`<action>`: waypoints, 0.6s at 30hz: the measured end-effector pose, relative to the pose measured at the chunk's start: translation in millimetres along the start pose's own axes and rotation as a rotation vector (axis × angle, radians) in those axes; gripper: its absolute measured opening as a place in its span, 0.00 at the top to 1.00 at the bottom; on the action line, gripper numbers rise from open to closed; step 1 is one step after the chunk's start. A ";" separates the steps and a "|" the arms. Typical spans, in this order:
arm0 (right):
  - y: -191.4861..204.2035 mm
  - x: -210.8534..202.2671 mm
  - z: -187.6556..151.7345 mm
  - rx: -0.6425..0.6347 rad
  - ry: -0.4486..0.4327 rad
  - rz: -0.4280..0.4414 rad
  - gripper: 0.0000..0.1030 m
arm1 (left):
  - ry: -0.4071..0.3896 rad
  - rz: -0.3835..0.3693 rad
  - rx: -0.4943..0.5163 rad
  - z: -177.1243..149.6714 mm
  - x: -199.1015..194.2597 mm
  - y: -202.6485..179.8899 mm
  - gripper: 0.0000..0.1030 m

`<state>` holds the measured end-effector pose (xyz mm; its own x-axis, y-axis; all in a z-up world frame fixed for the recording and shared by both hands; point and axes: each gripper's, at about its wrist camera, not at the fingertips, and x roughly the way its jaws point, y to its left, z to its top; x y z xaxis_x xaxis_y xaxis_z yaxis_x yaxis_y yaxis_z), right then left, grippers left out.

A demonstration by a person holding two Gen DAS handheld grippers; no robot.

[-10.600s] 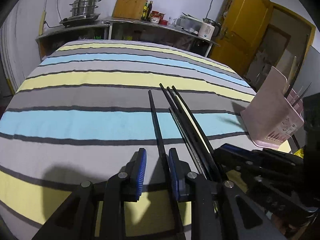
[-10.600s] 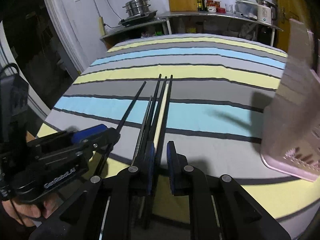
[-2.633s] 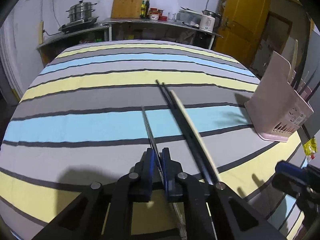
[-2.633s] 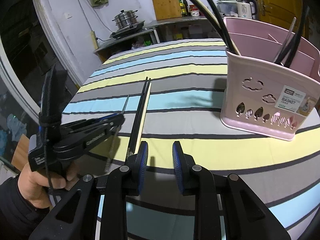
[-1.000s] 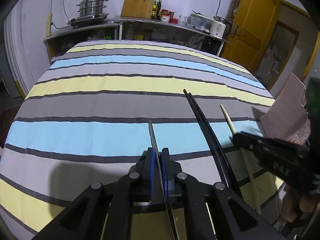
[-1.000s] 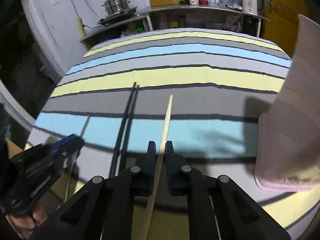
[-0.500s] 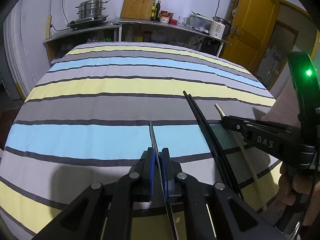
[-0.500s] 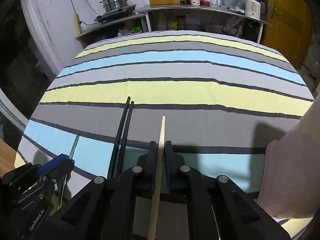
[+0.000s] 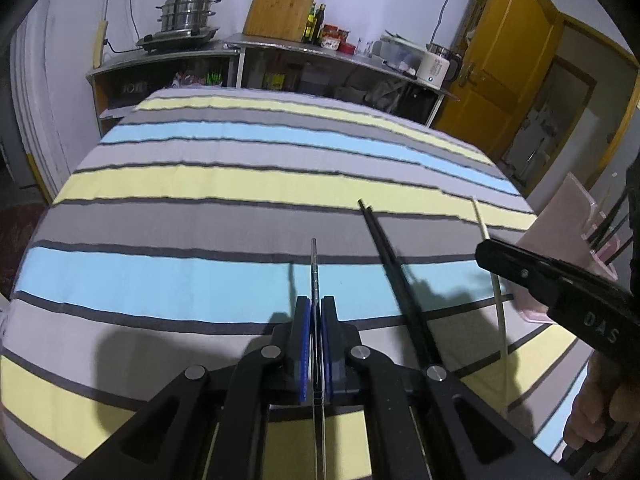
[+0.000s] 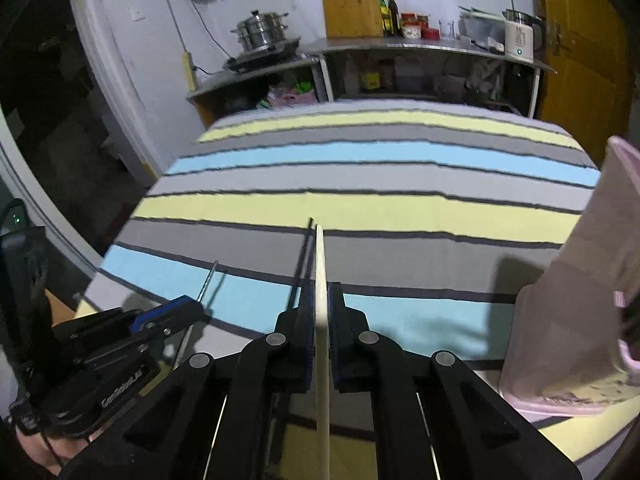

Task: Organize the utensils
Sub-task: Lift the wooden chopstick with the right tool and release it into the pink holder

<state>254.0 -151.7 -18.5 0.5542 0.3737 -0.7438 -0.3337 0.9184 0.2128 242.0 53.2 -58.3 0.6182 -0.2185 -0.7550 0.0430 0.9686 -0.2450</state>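
While its fingers pinch the pale wooden chopstick (image 10: 322, 280) lengthwise, the right gripper (image 10: 320, 304) has the pink plastic utensil basket (image 10: 580, 320) near, to its right.

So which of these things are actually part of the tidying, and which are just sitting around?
Part of the job:
- metal chopstick in the left hand-held gripper
- pale wooden chopstick in the right hand-held gripper
- black chopsticks on the striped cloth
- pink utensil basket

Just lying about:
- steamer pot
- cutting board
- kettle
- bottles
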 end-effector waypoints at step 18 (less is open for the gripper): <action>13.4 -104.0 -13.9 -0.001 -0.148 0.032 0.94 | -0.119 -0.084 0.050 0.2 -102.4 -32.2 0.96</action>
<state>181.4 -180.1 52.9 0.6493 0.4180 -0.6353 -0.3539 0.9055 0.2341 177.4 44.4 27.0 0.6992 -0.2866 -0.6549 0.1362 0.9527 -0.2716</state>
